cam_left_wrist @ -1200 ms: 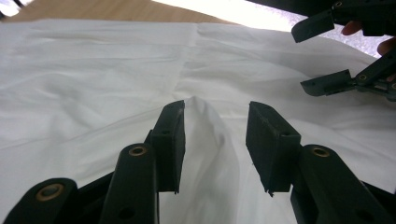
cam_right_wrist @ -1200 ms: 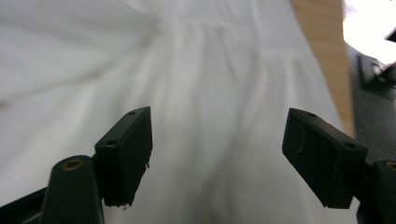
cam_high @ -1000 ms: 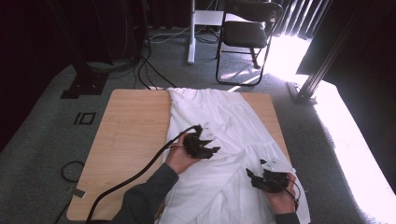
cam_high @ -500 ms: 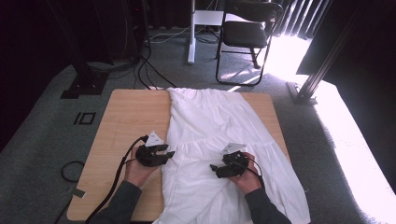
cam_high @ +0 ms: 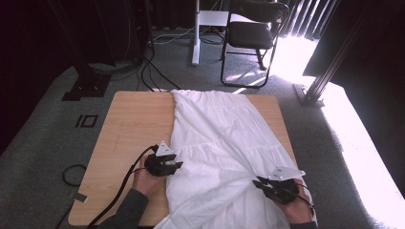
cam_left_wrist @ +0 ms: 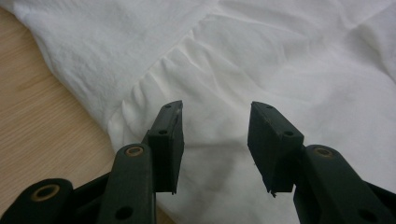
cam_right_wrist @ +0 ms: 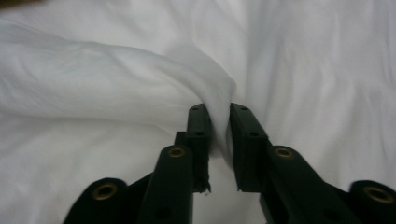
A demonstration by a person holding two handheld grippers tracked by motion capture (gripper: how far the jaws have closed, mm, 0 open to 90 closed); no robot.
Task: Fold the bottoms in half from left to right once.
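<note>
Right claw (cam_right_wrist: 218, 123) just closed, fold of white garment (cam_high: 219, 143) pinched between jaws, likely for pulling cloth flat; left claw (cam_left_wrist: 215, 126) kept released above gathered seam at garment's left edge; garment spread across wooden surface (cam_high: 129, 124)

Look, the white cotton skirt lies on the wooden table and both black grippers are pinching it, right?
Not quite. The white cotton skirt does lie on the wooden table, but just one gripper pinches it. The right gripper has been closing on a fold of cloth, as the right gripper view shows. The left gripper hovers open over the skirt.
</note>
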